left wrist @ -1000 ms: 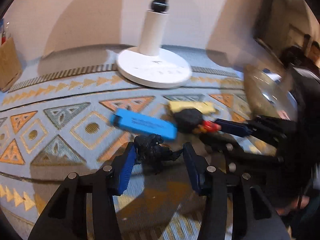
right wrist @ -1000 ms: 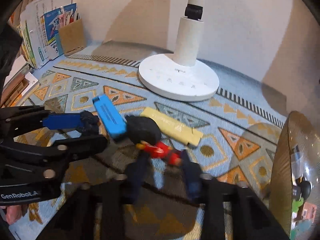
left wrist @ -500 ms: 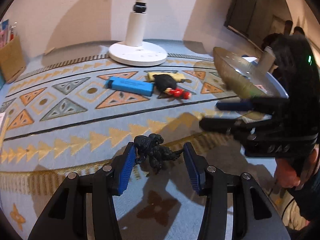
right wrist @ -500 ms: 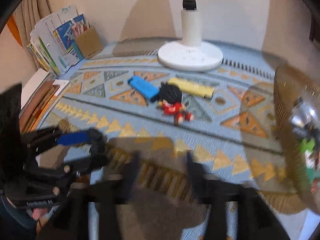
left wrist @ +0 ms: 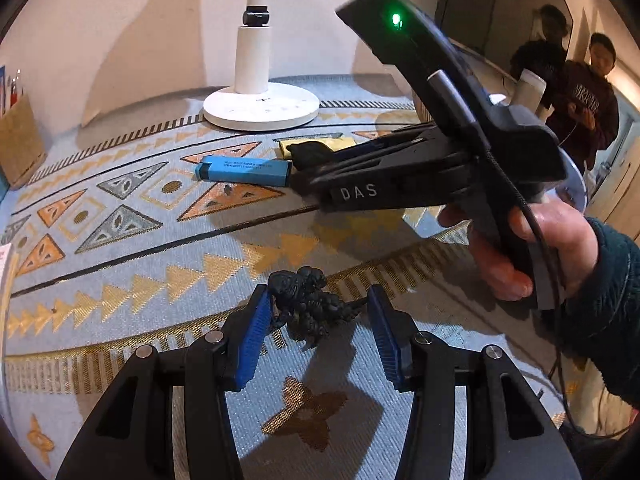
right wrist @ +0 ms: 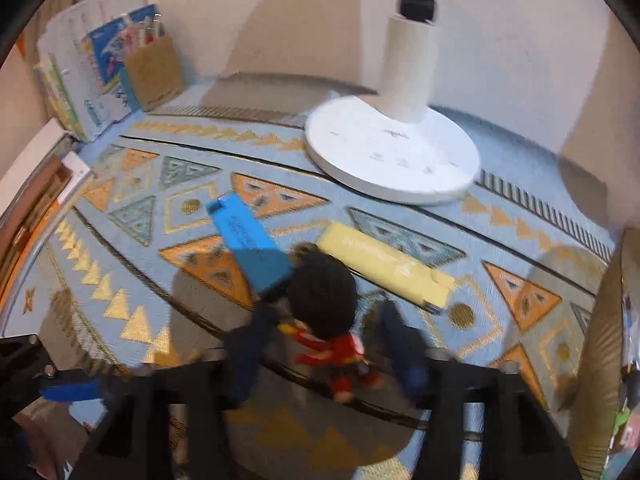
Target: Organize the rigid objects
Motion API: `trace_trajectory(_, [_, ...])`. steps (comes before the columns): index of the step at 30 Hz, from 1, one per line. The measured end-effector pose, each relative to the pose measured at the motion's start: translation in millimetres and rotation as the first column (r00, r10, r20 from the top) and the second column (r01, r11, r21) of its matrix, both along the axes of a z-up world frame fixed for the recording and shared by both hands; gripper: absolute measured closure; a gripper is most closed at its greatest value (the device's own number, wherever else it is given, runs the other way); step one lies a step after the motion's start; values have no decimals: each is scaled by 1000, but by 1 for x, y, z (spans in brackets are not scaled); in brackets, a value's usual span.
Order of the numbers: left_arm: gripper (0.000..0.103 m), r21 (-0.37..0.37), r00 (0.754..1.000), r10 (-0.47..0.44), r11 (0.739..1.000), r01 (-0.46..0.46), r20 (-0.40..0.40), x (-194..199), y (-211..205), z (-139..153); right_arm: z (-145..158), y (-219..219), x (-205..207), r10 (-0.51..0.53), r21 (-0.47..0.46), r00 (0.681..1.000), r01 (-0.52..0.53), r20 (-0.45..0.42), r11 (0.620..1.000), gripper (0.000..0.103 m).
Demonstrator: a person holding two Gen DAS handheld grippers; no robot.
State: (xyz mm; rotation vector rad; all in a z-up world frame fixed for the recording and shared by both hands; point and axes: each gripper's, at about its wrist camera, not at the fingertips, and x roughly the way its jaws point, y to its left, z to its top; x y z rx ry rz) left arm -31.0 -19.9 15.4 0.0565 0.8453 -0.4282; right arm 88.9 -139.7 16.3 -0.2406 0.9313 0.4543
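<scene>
A small black figurine (left wrist: 304, 300) hangs above the patterned cloth, and my left gripper (left wrist: 317, 300) is shut on it between its blue pads. A doll with a black head and red clothes (right wrist: 324, 292) lies on the cloth between a blue bar (right wrist: 248, 248) and a yellow bar (right wrist: 384, 268). My right gripper (right wrist: 328, 340) straddles the doll's body with its jaws closing; the view is blurred and a small gap still shows at the pads. In the left wrist view a hand (left wrist: 520, 248) holds the right gripper (left wrist: 308, 168) down at the doll beside the blue bar (left wrist: 244, 168).
A white lamp base (right wrist: 392, 160) stands behind the bars. A cardboard holder with papers (right wrist: 152, 68) is at the back left. A woven golden bowl (right wrist: 608, 320) with small items stands at the right edge. Two people (left wrist: 580, 92) stand at the far right.
My left gripper drew back from the bars with the black figurine in it. My right gripper left the doll, pulled away with wider jaws, then came back over the doll.
</scene>
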Motion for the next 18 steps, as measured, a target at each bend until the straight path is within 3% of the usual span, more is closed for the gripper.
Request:
trace_trajectory(2, [57,1,1000,7,1000,-7,2,0,0,0,0,-1,-8,-22,-16,1000,22,21,1000,68])
trace_trajectory(10, [57,15,1000,19,1000,-19,20,-4,0,1,13,-53,-75,-88,74,993,94,-74,993,68])
trace_trajectory(18, [57,39,999,33,999,-34,24,-3,-2,-2,-1,-104,-119,-180,133,982,186,-56,974,68])
